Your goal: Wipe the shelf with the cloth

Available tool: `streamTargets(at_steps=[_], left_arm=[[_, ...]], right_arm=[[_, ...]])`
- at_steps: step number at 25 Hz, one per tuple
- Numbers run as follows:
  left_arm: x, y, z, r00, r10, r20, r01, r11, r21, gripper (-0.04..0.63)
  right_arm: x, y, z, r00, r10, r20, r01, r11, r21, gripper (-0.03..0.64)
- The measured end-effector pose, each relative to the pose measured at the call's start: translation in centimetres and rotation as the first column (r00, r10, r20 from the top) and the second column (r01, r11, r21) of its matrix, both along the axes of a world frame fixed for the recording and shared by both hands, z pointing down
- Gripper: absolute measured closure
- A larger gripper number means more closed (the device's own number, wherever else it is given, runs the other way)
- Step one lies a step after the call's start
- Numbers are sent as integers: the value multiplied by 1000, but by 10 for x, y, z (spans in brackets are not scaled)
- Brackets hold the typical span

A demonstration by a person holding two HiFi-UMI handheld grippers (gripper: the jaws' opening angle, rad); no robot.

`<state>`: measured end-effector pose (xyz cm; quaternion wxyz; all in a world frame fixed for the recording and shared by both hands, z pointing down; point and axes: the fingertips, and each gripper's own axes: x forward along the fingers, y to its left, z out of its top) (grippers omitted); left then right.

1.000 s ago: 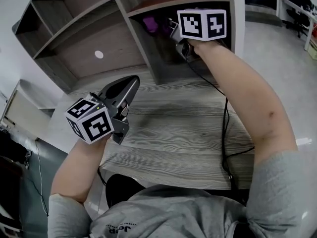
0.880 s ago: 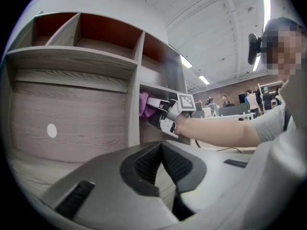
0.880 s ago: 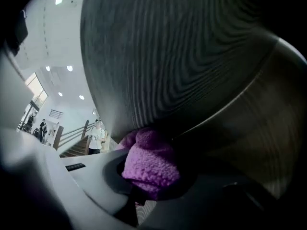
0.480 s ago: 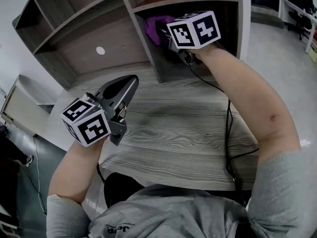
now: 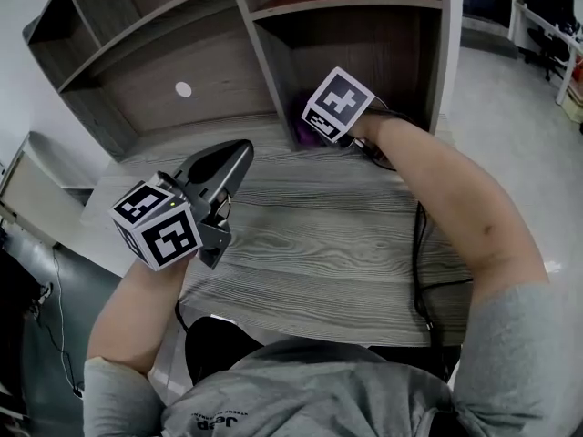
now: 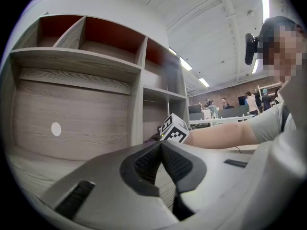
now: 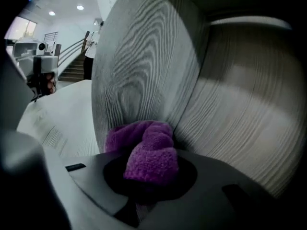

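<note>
The purple cloth [image 7: 146, 152] is bunched between the jaws of my right gripper [image 7: 148, 172], which is shut on it. It presses into the corner where the upright divider [image 7: 139, 66] meets the floor of the shelf's lower right compartment. In the head view only a bit of cloth [image 5: 302, 137] shows beside the right gripper [image 5: 321, 124], low at the foot of the divider [image 5: 273, 71]. My left gripper [image 5: 235, 153] hovers over the desk [image 5: 328, 235] in front of the shelf, jaws shut and holding nothing; its own view shows the left gripper [image 6: 161, 146] the same way.
The wood-grain shelf unit [image 5: 164, 80] stands on the desk's far edge with several open compartments. A white round sticker [image 5: 183, 89] marks the back panel of the left compartment. A black cable [image 5: 421, 244] trails across the desk under my right arm. People stand far behind.
My right gripper has carried the cloth down from high in the right compartment to its bottom by the divider's foot. The left gripper has barely shifted.
</note>
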<state>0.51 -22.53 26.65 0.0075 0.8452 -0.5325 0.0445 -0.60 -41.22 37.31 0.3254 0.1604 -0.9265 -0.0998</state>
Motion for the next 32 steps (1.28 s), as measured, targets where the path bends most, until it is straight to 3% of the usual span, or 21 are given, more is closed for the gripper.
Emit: streamTargets(at_steps=[1,3,4,7,9,13,15,17,20,24,28,30,32], left_arm=[[-1,1,1,1000,-1,2,1,1000,-1,583],[-2,1,1,1000,-4,4,4,1000,-2,583],[-2,0,1,1000,-4,3,4,1000,-3,583],[-1,-2,2,1000,-4,-4,4,1000,-10,584],[1,-2,2,1000,-2,-5,2,1000,-10,584],[4,3,-2,1000,1,-8,-1,1000,0,583],[5,5,-3,1000,5,-10,-5,1000,3,583],[3,6,-5,1000,7,-3,-7,1000,9,583],[-1,6,-6,1000,0,15,-1,1000,20,584],[-5,2,-4,1000,5,12,-6,1000,17,583],[-11,-3,-2,1000,25,18,-26,1000,12,583],[-12,-8,2,999,44,15,-44,999,6,584],[-7,-12,7,997,76,6,-76,997,-2,584]], right_arm=[[2,0,-13,999,2,54,-3,1000,11,552],[11,0,-62,964,1,264,-1,1000,1,552],[17,2,-94,918,-6,398,12,1000,-13,552],[37,19,-184,704,-41,709,78,997,-20,551],[39,31,-210,614,-58,787,116,993,-17,551],[27,44,-214,528,-19,849,203,974,-104,552],[24,44,-214,509,22,861,216,965,-152,552],[22,44,-214,542,15,840,177,975,-131,551],[19,48,-208,645,-52,762,95,995,-13,552],[17,53,-168,795,-100,599,53,994,96,554],[10,50,-88,947,-101,305,52,985,166,555],[8,51,-50,988,-104,117,78,974,211,555],[9,53,-12,992,-105,-67,118,966,232,555]])
